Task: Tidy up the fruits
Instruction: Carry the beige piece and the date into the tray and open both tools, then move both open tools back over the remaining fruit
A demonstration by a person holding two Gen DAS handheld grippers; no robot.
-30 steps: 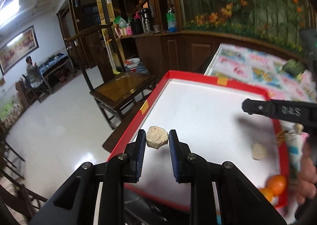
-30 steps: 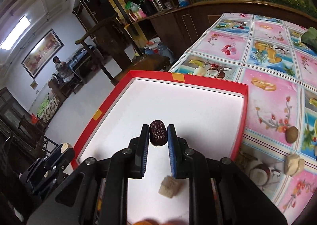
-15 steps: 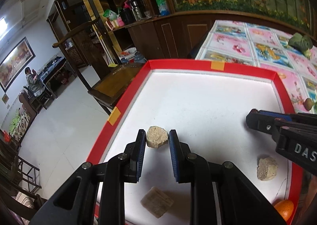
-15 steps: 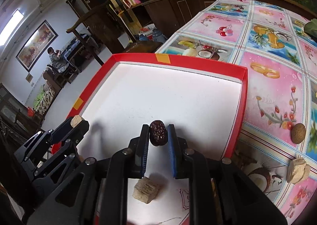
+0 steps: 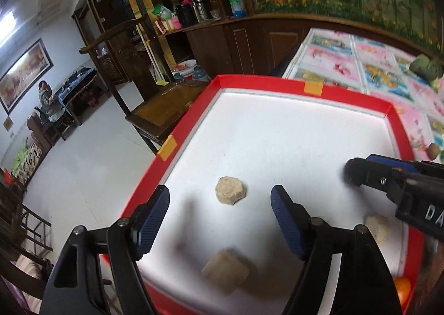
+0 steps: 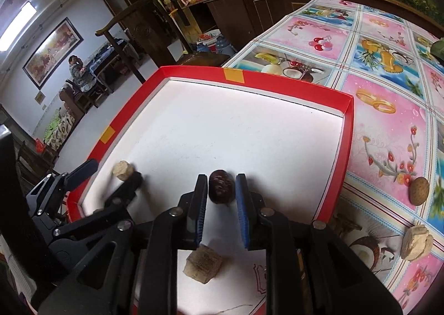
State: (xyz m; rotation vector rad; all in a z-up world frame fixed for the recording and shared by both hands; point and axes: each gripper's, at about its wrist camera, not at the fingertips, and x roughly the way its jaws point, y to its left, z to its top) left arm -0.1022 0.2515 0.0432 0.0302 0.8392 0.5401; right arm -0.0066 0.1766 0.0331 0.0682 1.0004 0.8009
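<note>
A red-rimmed white tray [image 5: 249,79] [image 6: 277,81] lies at the table's corner. My left gripper [image 5: 220,198] [image 6: 113,173] is open and its jaws are still opening. A beige hexagonal piece [image 5: 230,190] [image 6: 123,170] rests on the tray floor between them, touching neither pad. In the right wrist view my right gripper [image 6: 221,192] has its jaws opening a little. A dark brown wrinkled fruit [image 6: 220,185] sits between the pads with a thin gap on each side. The left wrist view shows the right gripper's fingers [image 5: 360,173] low over the tray's right side.
Two more beige blocks [image 5: 225,270] [image 5: 380,229] and an orange fruit [image 5: 402,290] lie in the tray's near part. On the patterned tablecloth [image 6: 388,126] right of the tray are a round brown fruit [image 6: 419,191] and a beige piece [image 6: 416,242]. A wooden chair [image 5: 161,115] stands left of the table.
The left jaws have sprung wide apart and let the beige piece down onto the tray. The right jaws have parted slightly around the dark fruit and sunk a little.
</note>
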